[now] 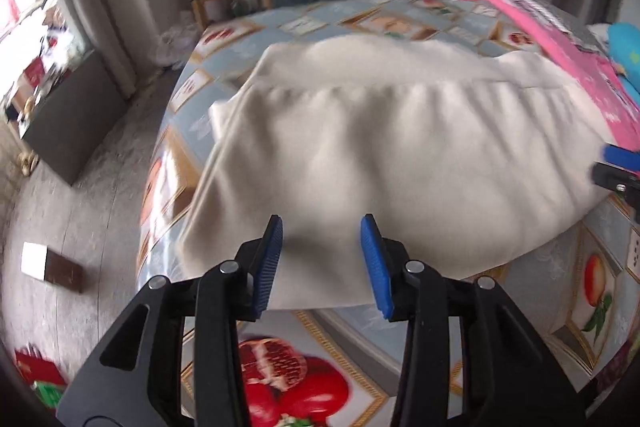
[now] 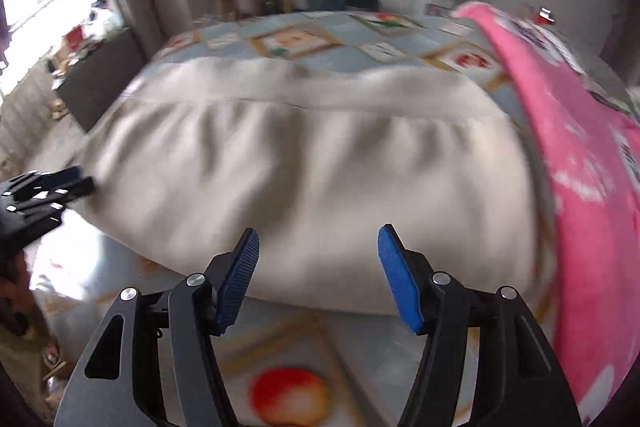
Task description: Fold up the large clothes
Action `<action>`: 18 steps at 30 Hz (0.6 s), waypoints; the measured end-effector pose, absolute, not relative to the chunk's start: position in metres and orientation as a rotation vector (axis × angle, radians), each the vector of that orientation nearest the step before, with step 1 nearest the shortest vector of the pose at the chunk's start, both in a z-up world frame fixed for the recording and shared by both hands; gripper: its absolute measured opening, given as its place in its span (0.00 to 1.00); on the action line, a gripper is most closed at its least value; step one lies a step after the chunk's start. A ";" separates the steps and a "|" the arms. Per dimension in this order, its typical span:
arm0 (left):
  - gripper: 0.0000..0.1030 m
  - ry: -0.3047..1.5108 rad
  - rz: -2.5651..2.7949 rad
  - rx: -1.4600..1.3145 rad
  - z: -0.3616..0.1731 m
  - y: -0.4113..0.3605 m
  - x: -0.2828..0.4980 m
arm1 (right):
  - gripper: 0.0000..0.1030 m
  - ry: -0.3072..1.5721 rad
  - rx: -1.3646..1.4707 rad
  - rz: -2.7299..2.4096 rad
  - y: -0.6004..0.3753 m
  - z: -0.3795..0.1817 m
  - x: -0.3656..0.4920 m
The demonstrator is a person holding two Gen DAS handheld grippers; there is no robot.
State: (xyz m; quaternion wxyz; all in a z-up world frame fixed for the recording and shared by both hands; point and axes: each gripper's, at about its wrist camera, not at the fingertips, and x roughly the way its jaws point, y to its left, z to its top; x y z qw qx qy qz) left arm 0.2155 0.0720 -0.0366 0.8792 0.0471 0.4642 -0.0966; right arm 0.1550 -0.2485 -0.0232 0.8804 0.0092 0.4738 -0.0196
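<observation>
- The folded cream garment [image 1: 392, 163] lay on the fruit-print table [image 1: 568, 267].
- The left gripper [image 1: 322, 263] hung released, nothing between its pads.
- The right gripper [image 2: 318, 275] stood empty too.

The right gripper [image 2: 318, 267] hangs with jaws apart and empty over the near edge of a folded cream garment [image 2: 304, 163] on a fruit-print tablecloth [image 2: 296, 39]. A pink cloth [image 2: 576, 163] lies along its right side. The left gripper [image 2: 78, 179] sits at its left edge.
</observation>
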 end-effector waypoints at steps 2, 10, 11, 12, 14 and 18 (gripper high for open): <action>0.38 0.957 -0.240 0.028 -0.039 0.083 0.217 | 0.59 1.036 0.116 -0.061 -0.279 -0.049 0.153; 0.38 0.949 -0.228 -0.067 -0.036 0.108 0.218 | 0.58 0.962 0.186 -0.152 -0.311 -0.026 0.132; 0.38 0.973 -0.226 -0.078 -0.043 0.112 0.220 | 0.58 0.986 0.231 -0.189 -0.324 -0.036 0.134; 0.38 0.974 -0.237 -0.088 -0.047 0.114 0.221 | 0.59 1.008 0.293 -0.184 -0.337 -0.048 0.136; 0.38 0.967 -0.237 -0.088 -0.045 0.115 0.219 | 0.58 1.004 0.286 -0.188 -0.335 -0.046 0.134; 0.38 0.920 -0.228 -0.063 -0.026 0.110 0.209 | 0.60 0.962 0.229 -0.133 -0.299 -0.020 0.129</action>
